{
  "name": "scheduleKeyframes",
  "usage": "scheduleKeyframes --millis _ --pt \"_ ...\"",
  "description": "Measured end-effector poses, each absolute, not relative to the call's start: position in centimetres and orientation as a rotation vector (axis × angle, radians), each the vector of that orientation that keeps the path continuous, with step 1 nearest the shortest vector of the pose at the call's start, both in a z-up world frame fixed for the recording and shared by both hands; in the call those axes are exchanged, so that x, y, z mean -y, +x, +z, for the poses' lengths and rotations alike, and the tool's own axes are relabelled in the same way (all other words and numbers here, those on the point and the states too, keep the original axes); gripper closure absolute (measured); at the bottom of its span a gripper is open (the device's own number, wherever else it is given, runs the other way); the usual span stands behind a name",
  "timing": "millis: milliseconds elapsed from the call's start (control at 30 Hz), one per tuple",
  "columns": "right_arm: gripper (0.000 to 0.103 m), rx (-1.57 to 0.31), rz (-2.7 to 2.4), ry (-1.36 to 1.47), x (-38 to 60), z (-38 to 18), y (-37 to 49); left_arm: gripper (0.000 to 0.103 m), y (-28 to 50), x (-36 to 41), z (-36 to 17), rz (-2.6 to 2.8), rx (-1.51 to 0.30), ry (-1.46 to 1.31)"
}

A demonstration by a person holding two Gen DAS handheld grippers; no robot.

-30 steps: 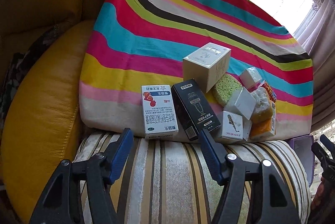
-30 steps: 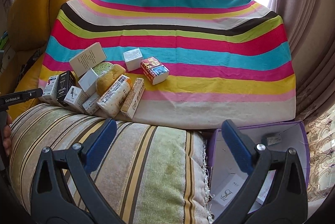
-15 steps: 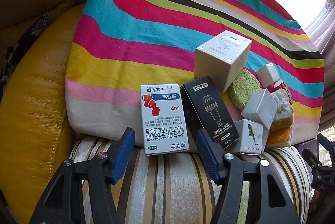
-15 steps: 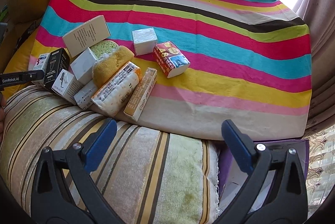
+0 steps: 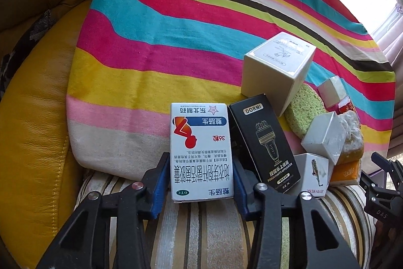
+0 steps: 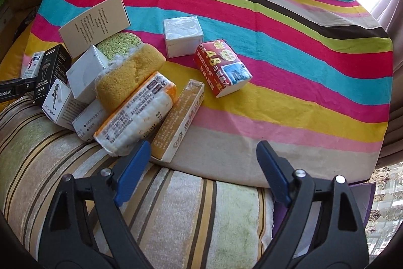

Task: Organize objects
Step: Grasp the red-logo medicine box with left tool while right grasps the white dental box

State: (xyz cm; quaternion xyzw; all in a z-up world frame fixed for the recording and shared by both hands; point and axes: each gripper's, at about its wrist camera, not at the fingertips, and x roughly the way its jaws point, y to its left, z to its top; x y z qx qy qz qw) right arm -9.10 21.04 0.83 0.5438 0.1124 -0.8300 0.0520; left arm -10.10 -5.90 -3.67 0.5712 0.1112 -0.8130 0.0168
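Left gripper (image 5: 200, 178) has its jaws closing around the white medicine box (image 5: 200, 150), one blue pad on each long side of it. From my screen the pads look to be touching the cardboard, but I would not call the grip settled yet. That box lies directly ahead of the tool, its near end over the edge of the rainbow-striped cloth (image 5: 151, 42) and onto the striped cushion (image 5: 201, 231).

Just right of my right pad sits the black DORMI box (image 5: 264, 143), nearly touching the medicine box. I judge that to be the main hazard: the pad has slipped into a thin gap, and any sideways drift would drag the black box along. I want to finish the squeeze gently, since thin card will buckle, then lift straight up along the tool's line before swinging anywhere.

Right gripper (image 6: 204, 168) is wide but closing, with nothing between its jaws, only cushion and cloth edge. Ahead and to its left lies the orange-and-white packet (image 6: 136, 118) beside the long yellow carton (image 6: 180, 120); farther ahead is the red tissue pack (image 6: 223, 67). A purple bin (image 6: 367, 196) peeks in at its right, likely where things go. I would hold the right tool clear until the left has lifted.
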Motion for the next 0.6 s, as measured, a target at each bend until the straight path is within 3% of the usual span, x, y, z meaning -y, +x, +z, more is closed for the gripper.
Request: scheduleKeyframes --millis 133,433,600 --pt "0.016 -0.345 -2.531 1.657 -20.6 0.7 -9.7 0.06 -10.0 6.1 -3.8 -2.53 -0.359 1.77" --pt "0.03 -0.305 -2.516 1.73 -21.2 -0.8 -10.8 0.061 -10.0 5.9 -3.8 -2.551 -0.342 1.746" --pt "0.045 -0.19 -2.491 1.758 -22.3 -1.5 -11.6 0.061 -9.8 5.9 -3.5 -2.566 -0.339 1.717"
